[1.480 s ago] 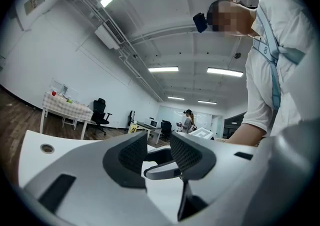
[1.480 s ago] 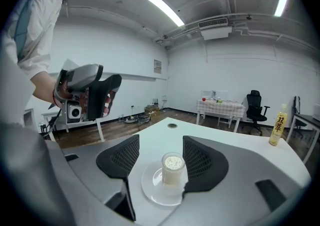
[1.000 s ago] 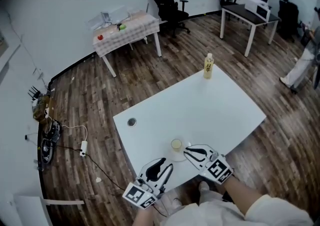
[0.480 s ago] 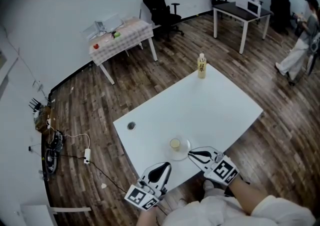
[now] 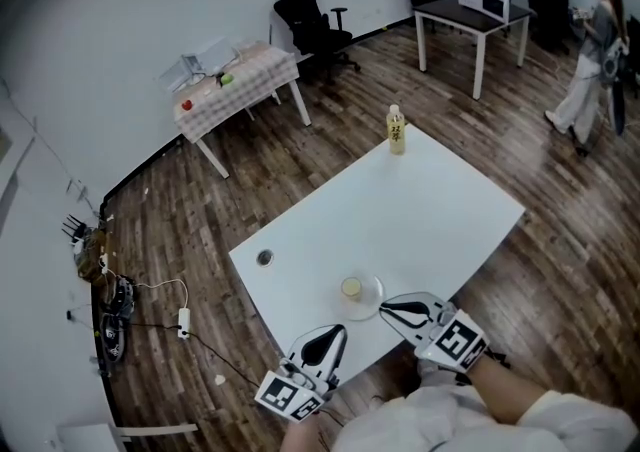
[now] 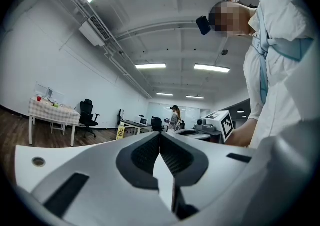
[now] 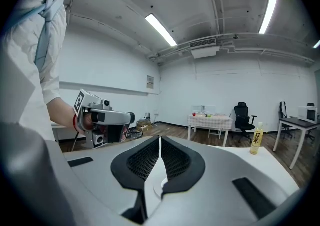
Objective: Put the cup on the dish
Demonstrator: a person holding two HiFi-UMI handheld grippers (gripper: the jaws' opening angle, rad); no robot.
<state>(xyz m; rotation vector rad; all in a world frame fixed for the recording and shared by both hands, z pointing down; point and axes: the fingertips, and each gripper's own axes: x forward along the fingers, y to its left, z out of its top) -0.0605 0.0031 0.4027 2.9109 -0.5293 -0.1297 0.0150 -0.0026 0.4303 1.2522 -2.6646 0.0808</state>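
Observation:
A small yellowish cup (image 5: 351, 287) stands upright on a clear round dish (image 5: 369, 298) near the front edge of the white table (image 5: 420, 210). My left gripper (image 5: 338, 331) hovers at the table's front edge, just left of the dish and nearer me, with its jaws shut and empty; the left gripper view (image 6: 160, 133) shows the pads meeting. My right gripper (image 5: 384, 306) sits just right of the dish, shut with nothing in it (image 7: 160, 137). Neither gripper touches the cup. The left gripper (image 7: 107, 119) also shows in the right gripper view.
A yellow-labelled bottle (image 5: 397, 130) stands at the table's far corner. A round grommet (image 5: 264, 258) sits in its left part. Beyond are a cloth-covered table (image 5: 235, 80), an office chair (image 5: 305, 15), a dark desk (image 5: 470, 10) and a walking person (image 5: 590, 50). Cables (image 5: 150, 290) lie on the floor at left.
The left gripper's jaws have closed from wide open to shut. Both grippers have drawn back a little from the dish. The person in the background has walked on.

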